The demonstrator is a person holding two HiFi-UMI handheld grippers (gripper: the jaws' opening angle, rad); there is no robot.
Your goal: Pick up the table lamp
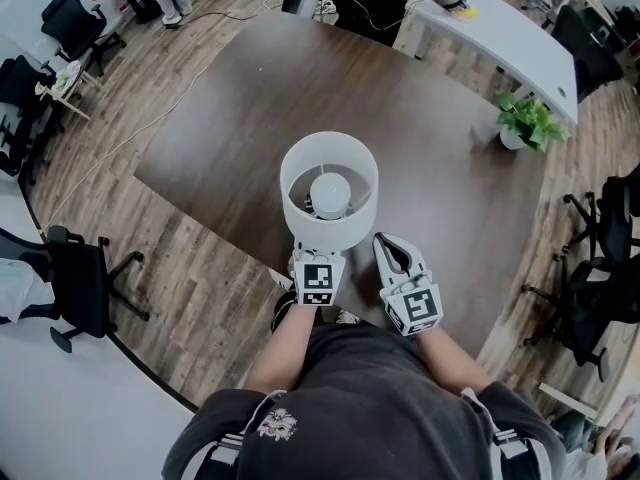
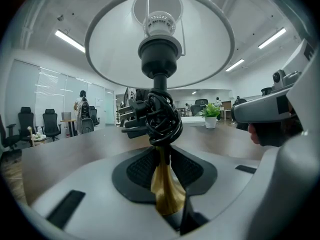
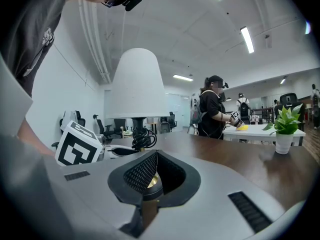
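The table lamp [image 1: 329,190] stands on the dark table [image 1: 230,128] near its front edge, with a white drum shade and a bulb inside. My left gripper [image 1: 316,254] reaches in under the shade. In the left gripper view its black pads [image 2: 141,170] press on the brass stem [image 2: 165,186], just below the coiled black cord [image 2: 161,116] and the shade [image 2: 160,39]. My right gripper [image 1: 386,241] lies to the right of the lamp [image 3: 136,84]. Its pads [image 3: 139,173] meet at the tips round a rounded brass piece [image 3: 151,183], seemingly the lamp's foot.
A potted plant [image 1: 525,123] stands at the table's far right corner. Beyond it a person [image 3: 212,109] works at a white desk [image 1: 500,28]. Black office chairs stand on the wood floor at left [image 1: 80,278] and right [image 1: 600,268].
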